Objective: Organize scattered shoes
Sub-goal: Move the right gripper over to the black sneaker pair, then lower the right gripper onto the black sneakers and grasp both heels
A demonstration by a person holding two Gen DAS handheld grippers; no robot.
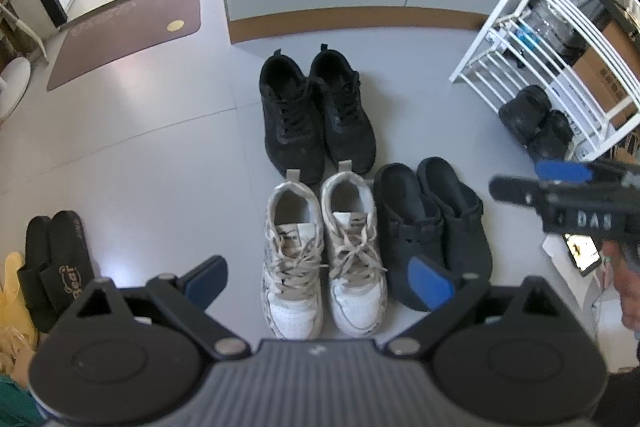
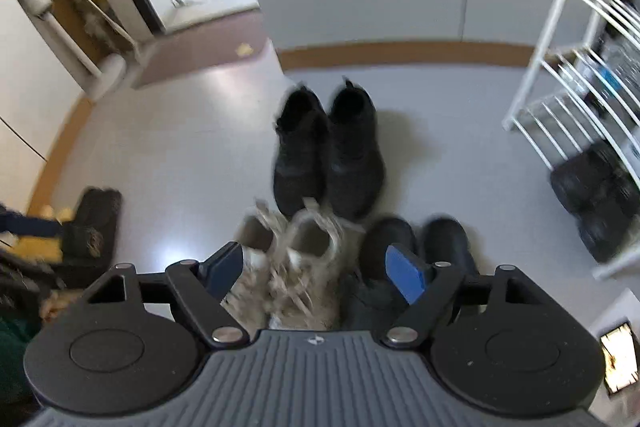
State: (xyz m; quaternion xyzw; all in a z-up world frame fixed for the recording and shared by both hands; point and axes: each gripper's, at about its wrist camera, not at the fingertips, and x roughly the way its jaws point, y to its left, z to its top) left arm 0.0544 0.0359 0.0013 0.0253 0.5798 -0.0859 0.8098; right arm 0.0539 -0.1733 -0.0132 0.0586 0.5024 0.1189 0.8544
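A: White leather, scuffed and mottled grey at the sides, with beige laces: that is the pair of white sneakers (image 1: 324, 251) right under your left claw (image 1: 320, 279). How many pairs do you count on the floor (image 1: 160, 155)?

B: Three in the middle. Two black sneakers (image 1: 316, 115) stand side by side just beyond the white ones, toes nearly touching their heel tabs. Two dark clogs (image 1: 436, 227) sit just beside the white pair on its right.

A: And at the edges?

B: You have two black slippers (image 1: 56, 267) with gold lettering at the far left, and another dark pair (image 1: 536, 123) at the foot of the white rack (image 1: 560, 39).

A: Your claws?

B: Your left claw hangs released over the white sneakers, nothing between its blue pads. Your right claw (image 2: 316, 275) is also spread apart and grasps nothing, above the white pair and the clogs; that view is blurred.
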